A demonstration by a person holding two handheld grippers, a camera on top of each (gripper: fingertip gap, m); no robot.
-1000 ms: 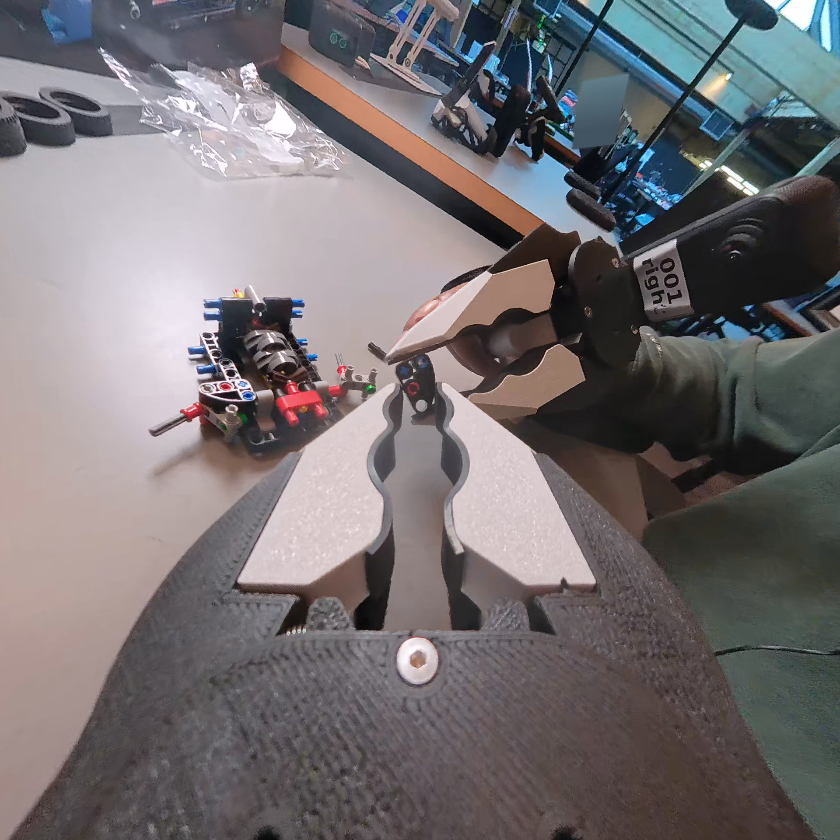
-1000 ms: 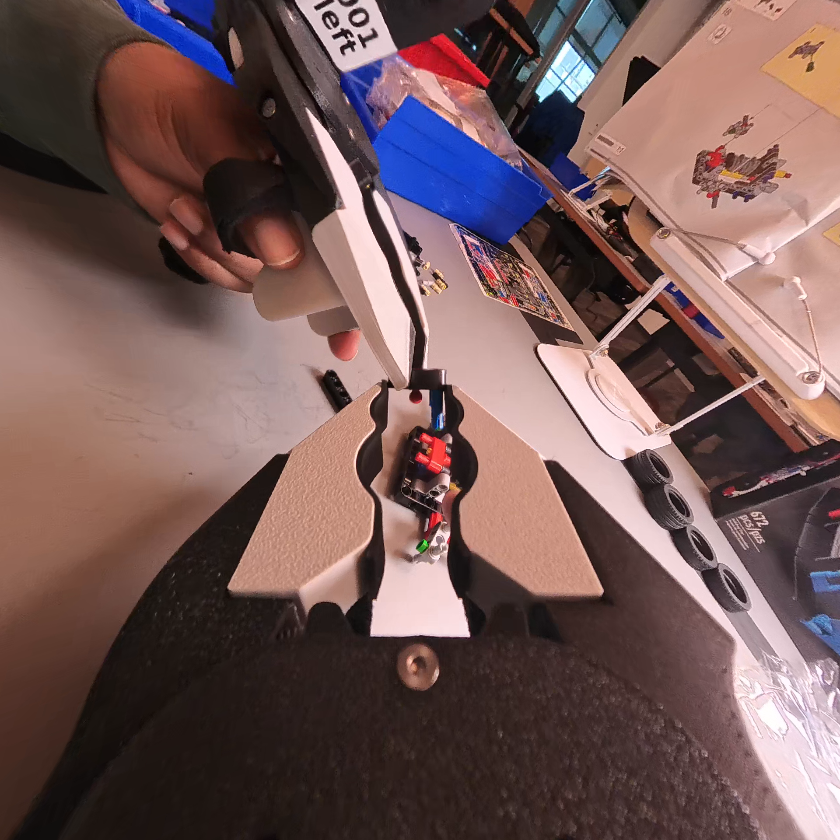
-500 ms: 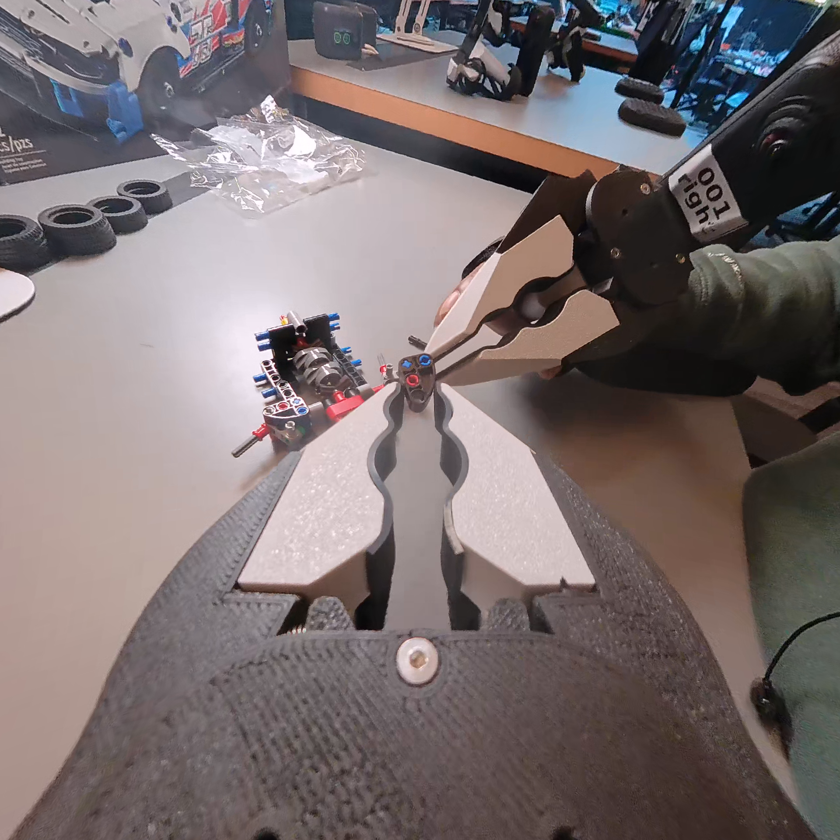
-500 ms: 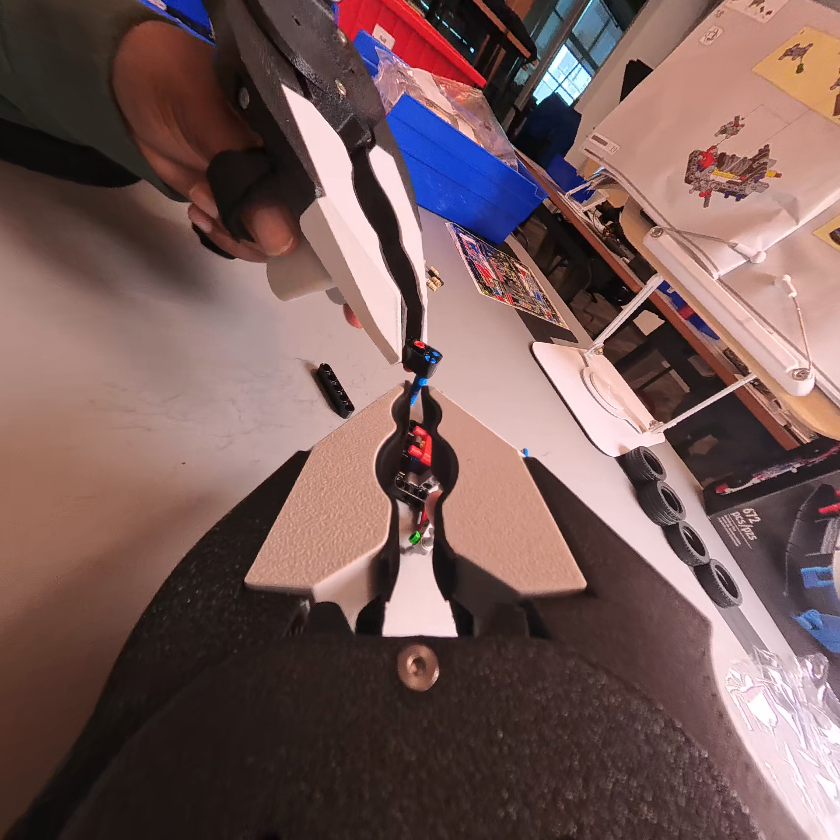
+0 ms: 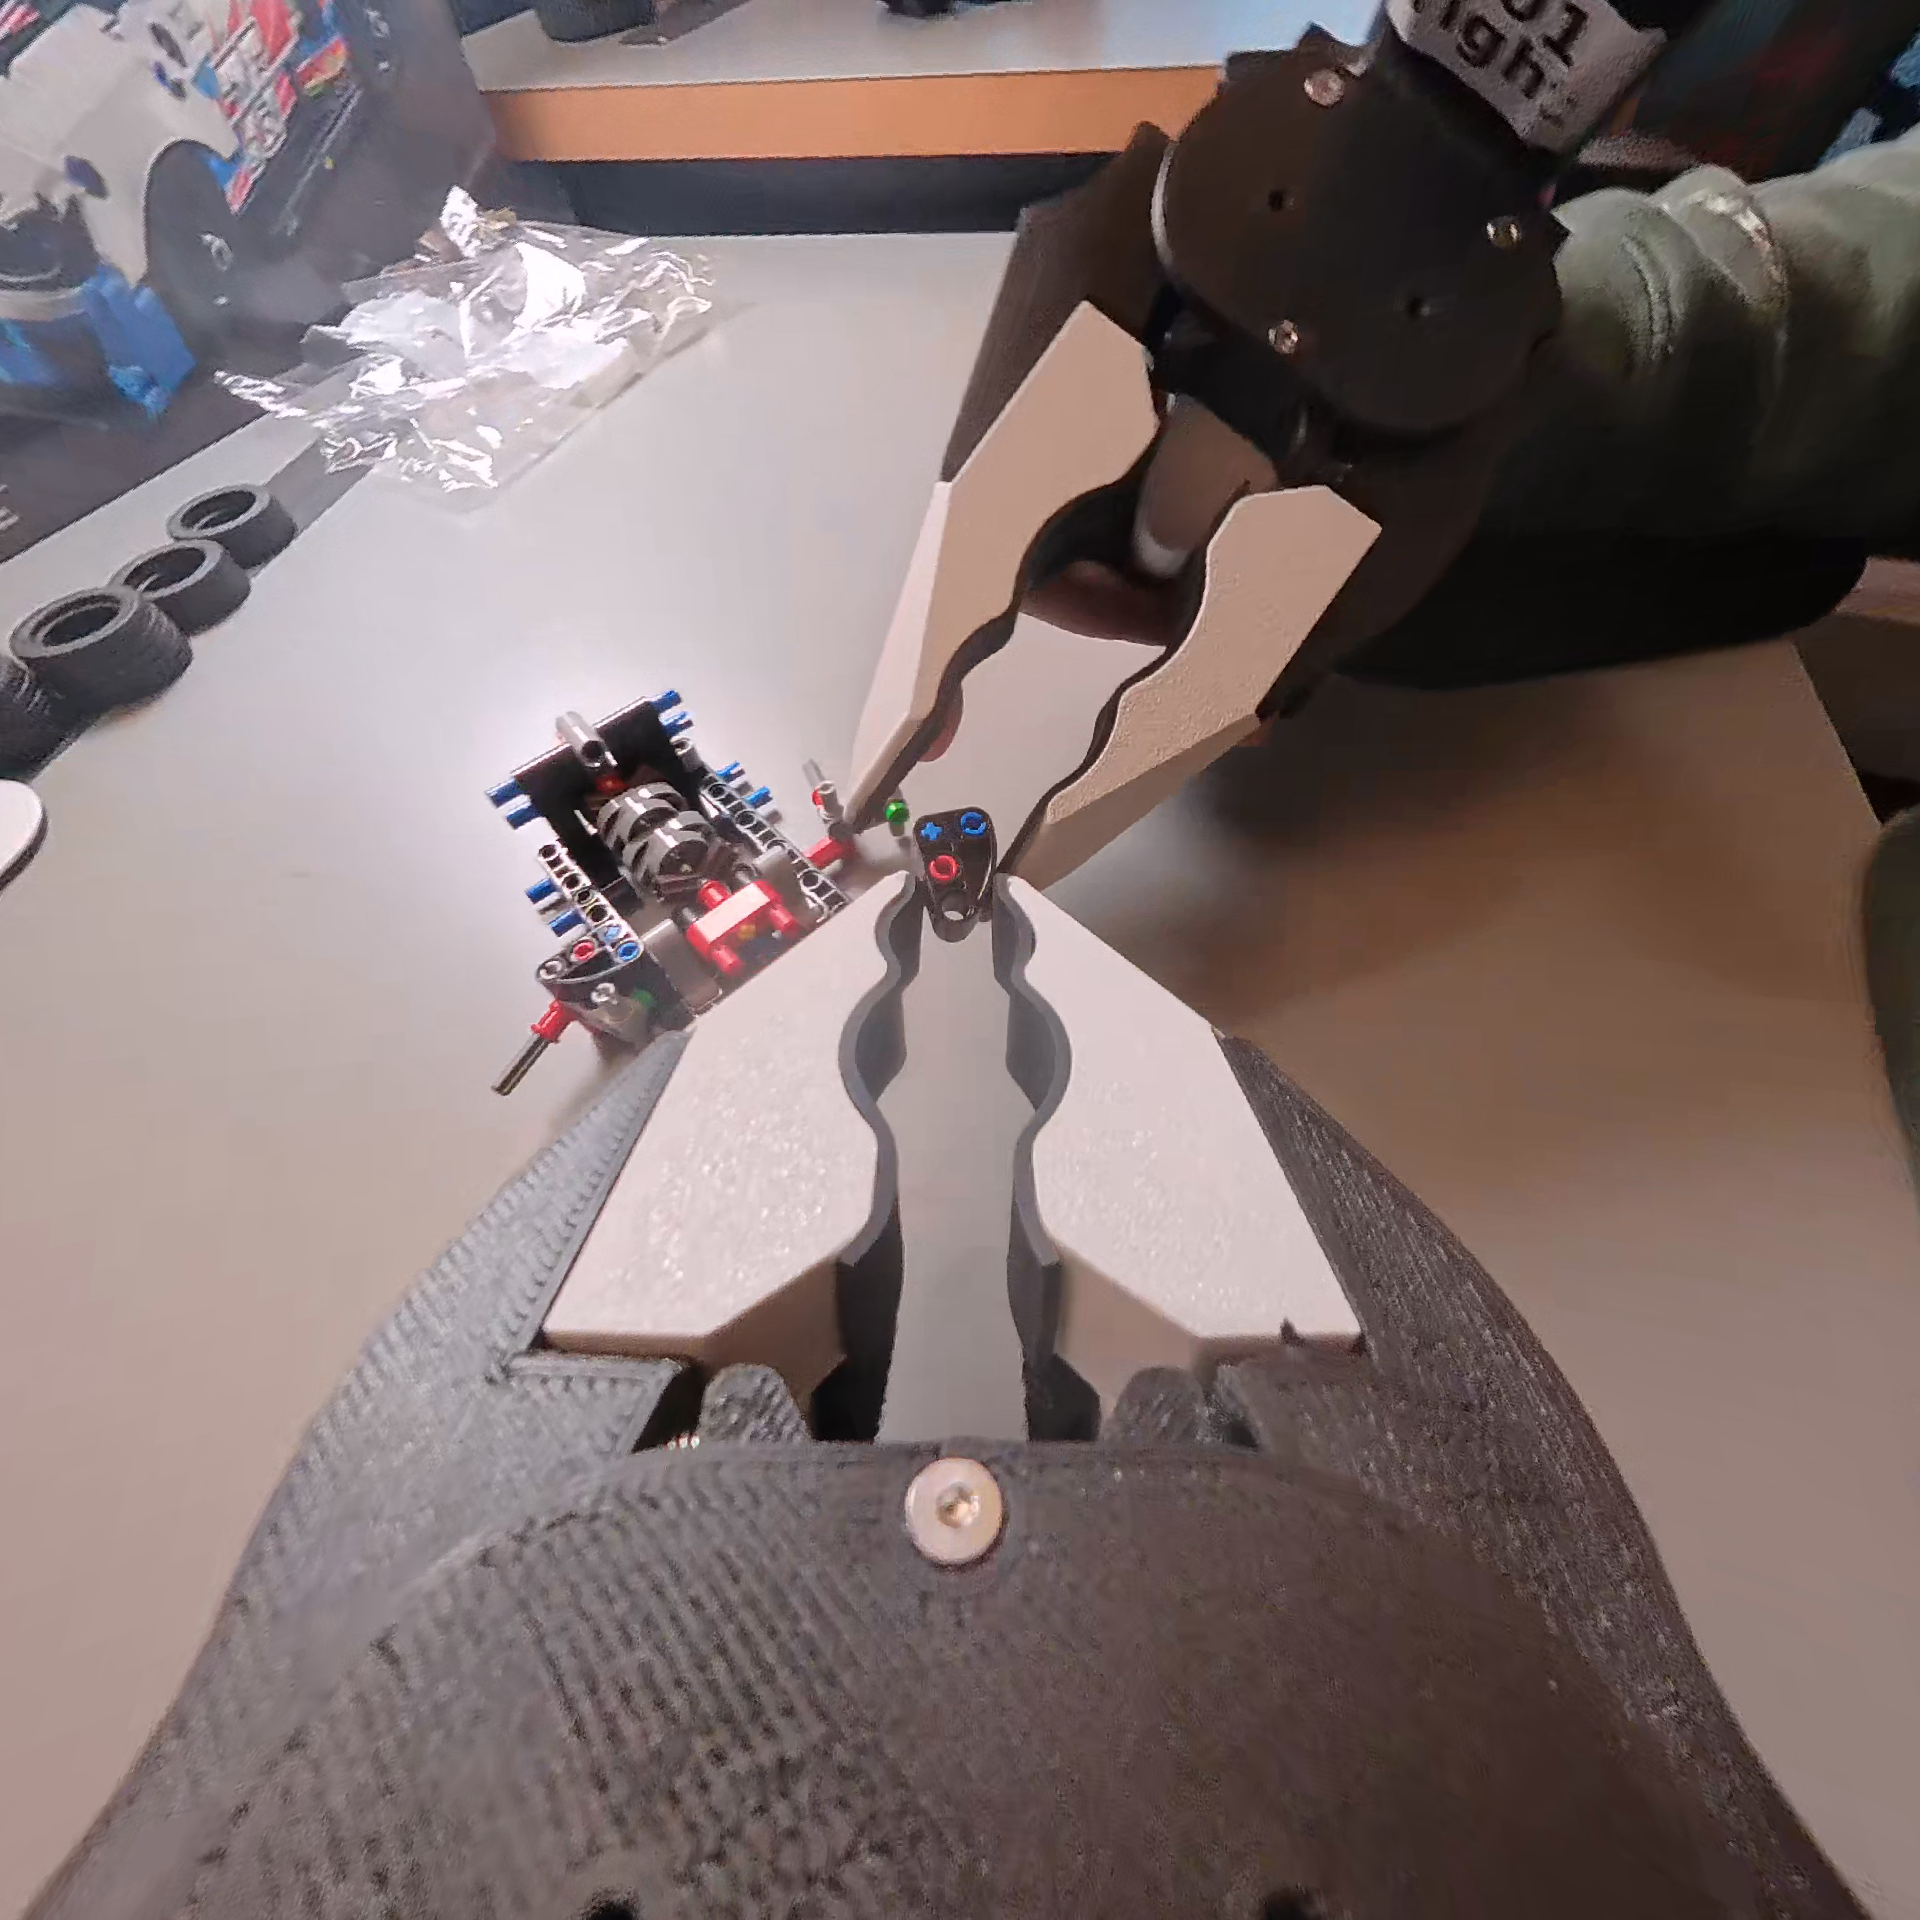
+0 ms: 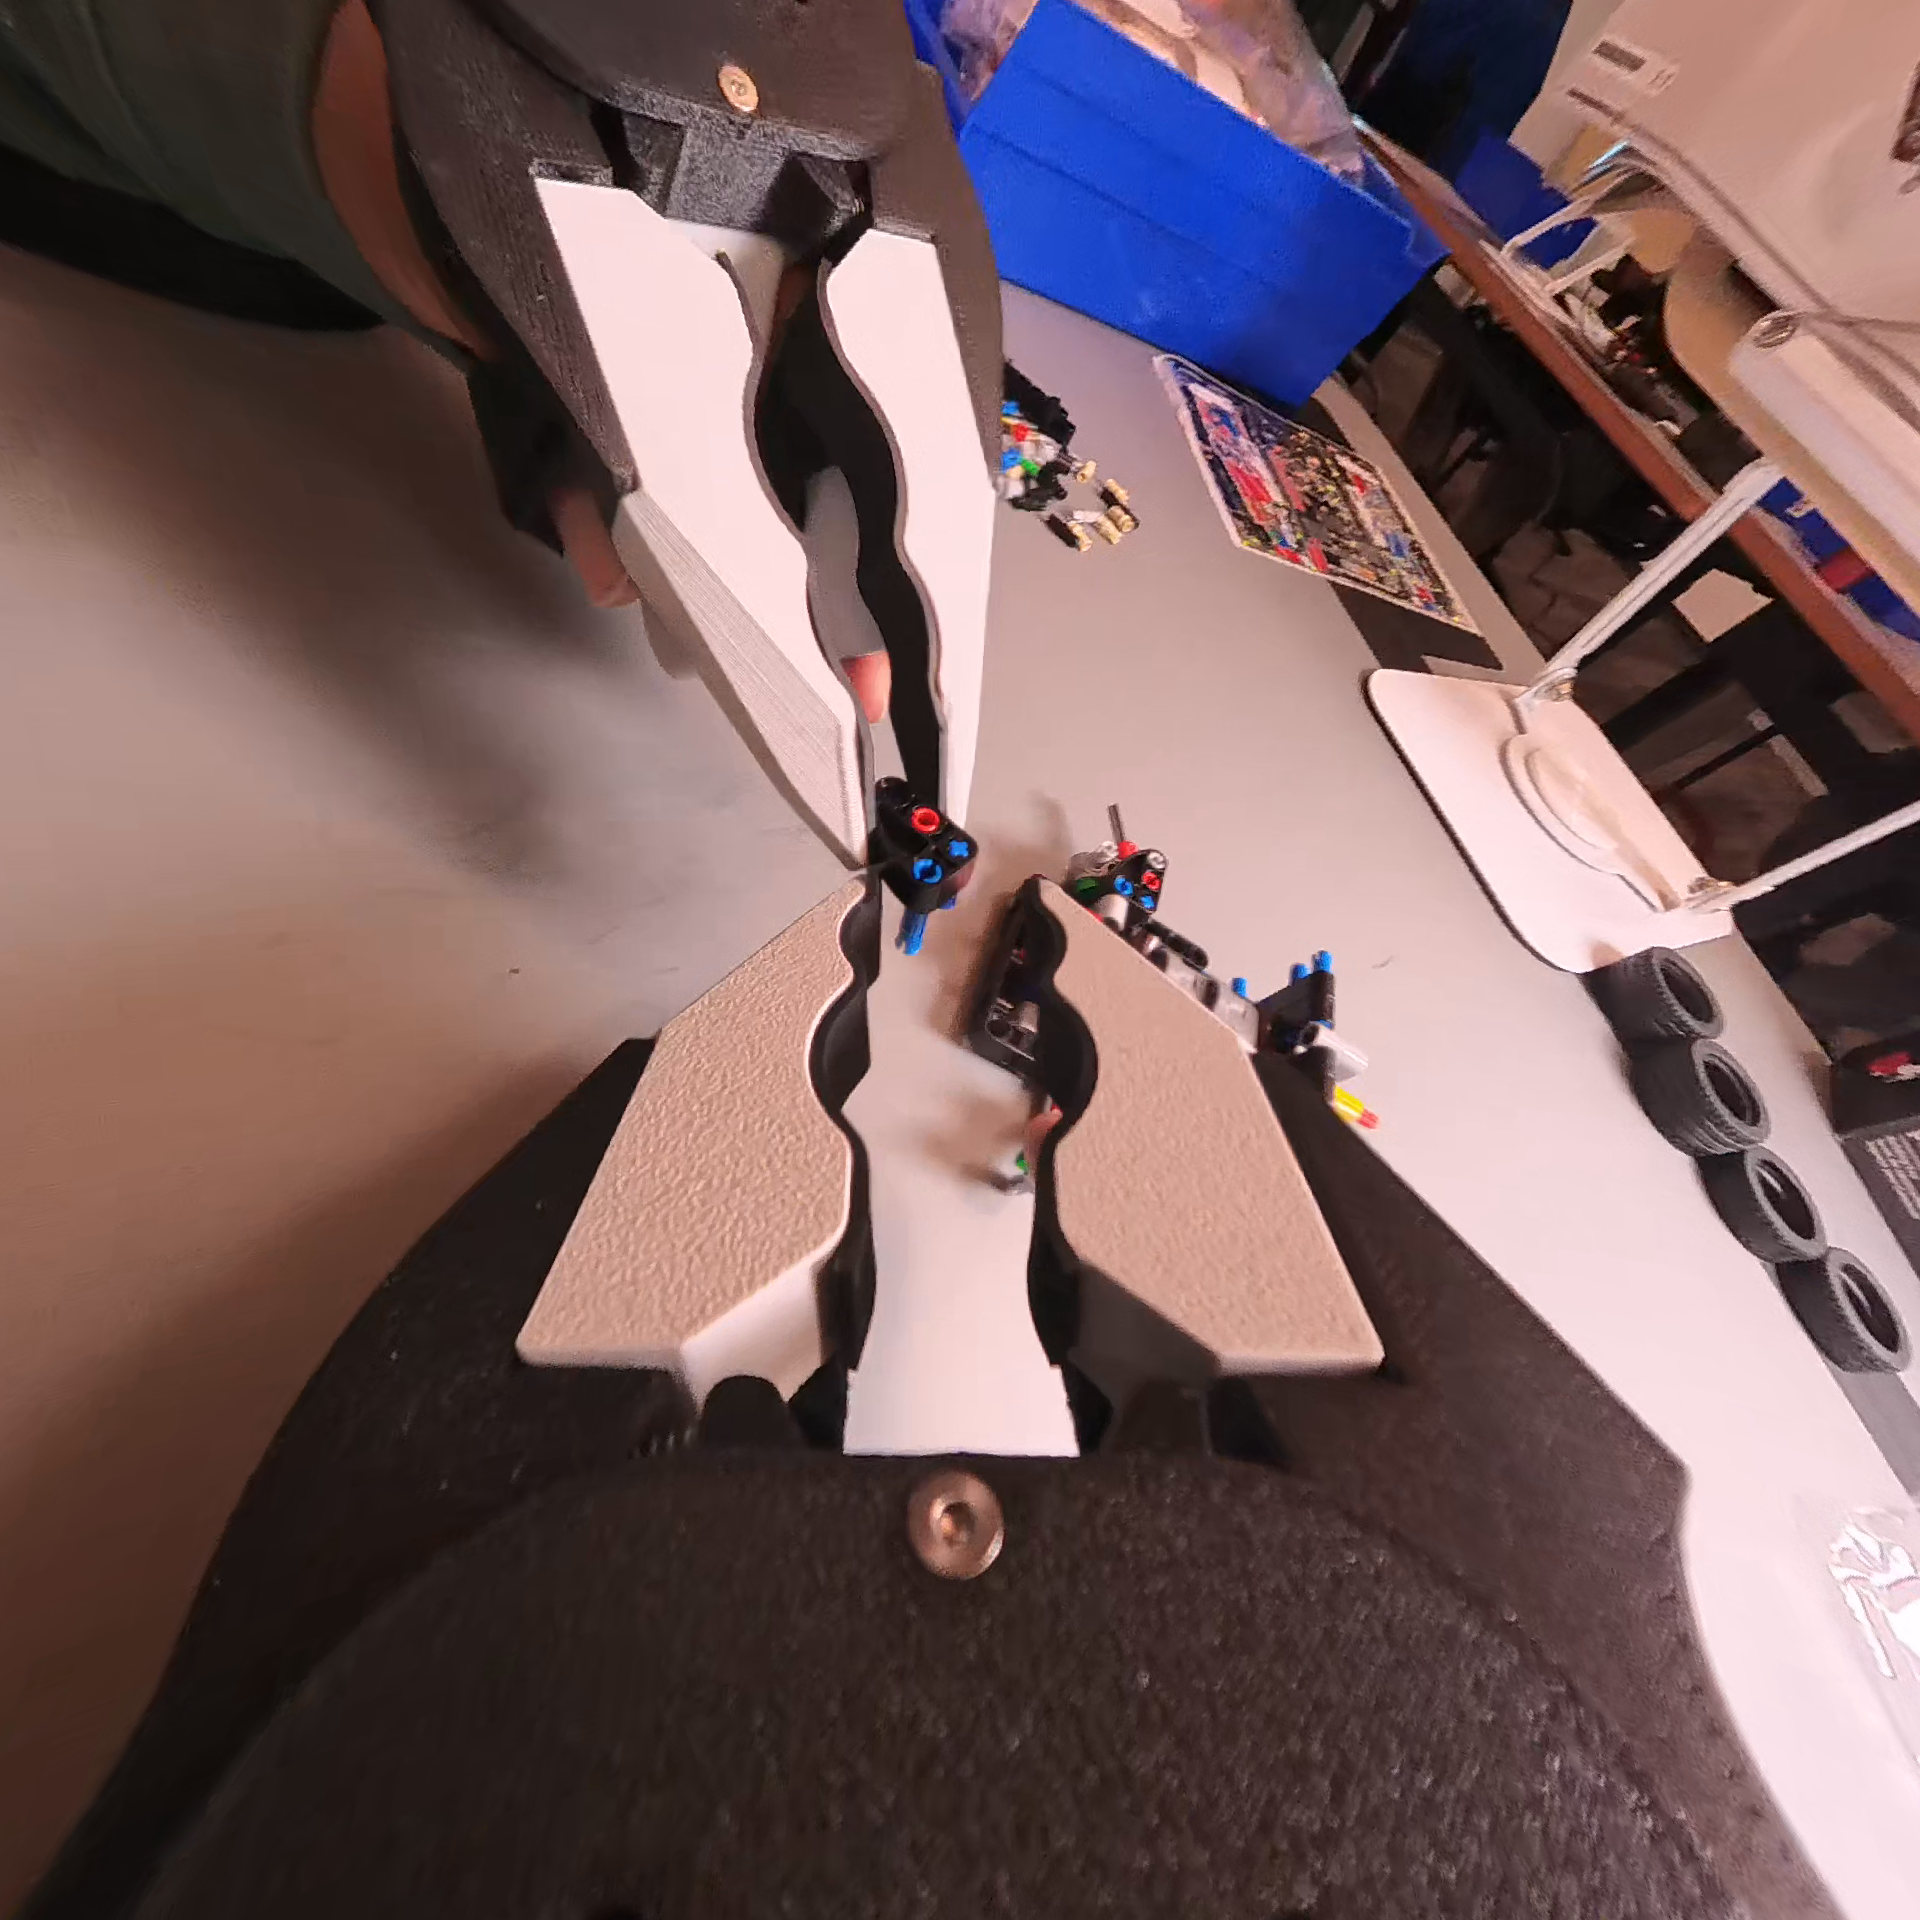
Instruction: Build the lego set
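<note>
Left tool [image 5: 954, 894] pinches black piece [image 5: 956, 868]; right tool [image 5: 935, 831] spread wide beside chassis [image 5: 665, 873]

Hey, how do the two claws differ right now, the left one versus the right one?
The left claw is shut on the small black lego piece with red and blue pins; the right claw is open and holds nothing. The left claw's tips pinch that piece, the right claw's tips straddle it. Both have pale, wavy-edged fingers.
</note>
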